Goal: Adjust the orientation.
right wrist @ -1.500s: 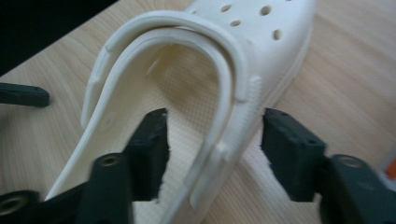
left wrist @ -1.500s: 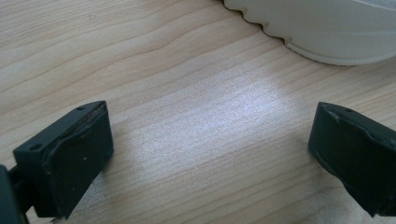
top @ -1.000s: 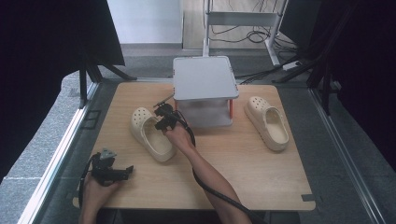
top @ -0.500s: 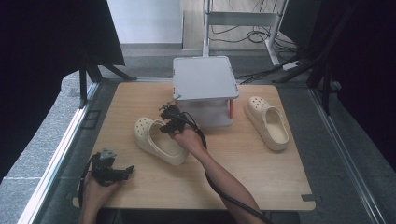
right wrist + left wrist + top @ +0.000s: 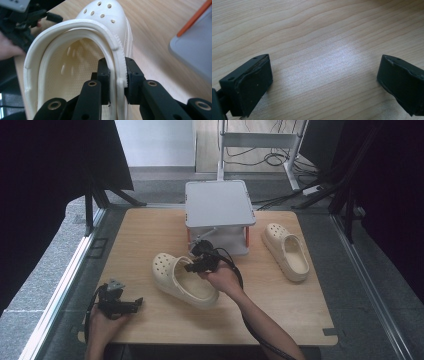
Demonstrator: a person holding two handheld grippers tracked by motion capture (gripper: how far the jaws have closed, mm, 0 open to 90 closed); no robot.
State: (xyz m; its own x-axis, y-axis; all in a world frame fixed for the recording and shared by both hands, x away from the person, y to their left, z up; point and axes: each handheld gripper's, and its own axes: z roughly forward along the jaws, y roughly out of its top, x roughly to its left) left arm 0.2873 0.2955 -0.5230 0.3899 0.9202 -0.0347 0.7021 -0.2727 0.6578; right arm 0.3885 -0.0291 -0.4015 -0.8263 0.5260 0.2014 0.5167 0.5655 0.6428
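Observation:
A cream clog (image 5: 182, 281) lies across the middle of the wooden table (image 5: 145, 235), toe toward the left. My right gripper (image 5: 196, 265) is shut on its side wall, and in the right gripper view the two pads pinch the clog's rim (image 5: 119, 75) from inside and outside. The second cream clog (image 5: 286, 251) rests at the table's right side. Near the front left corner my left gripper (image 5: 134, 304) lies low over the wood, held in a hand. In the left gripper view its jaws stand wide apart over bare table (image 5: 319, 62), with nothing between them.
A grey box with orange corner trim (image 5: 219, 215) stands at the back middle of the table, just behind the held clog. A black cable (image 5: 250, 320) trails along the right forearm. Black curtains hang on both sides, and grey floor surrounds the table.
The right gripper has carried the clog rightward toward the table's middle and turned it, so its toe points more to the left. The left gripper has stayed in place.

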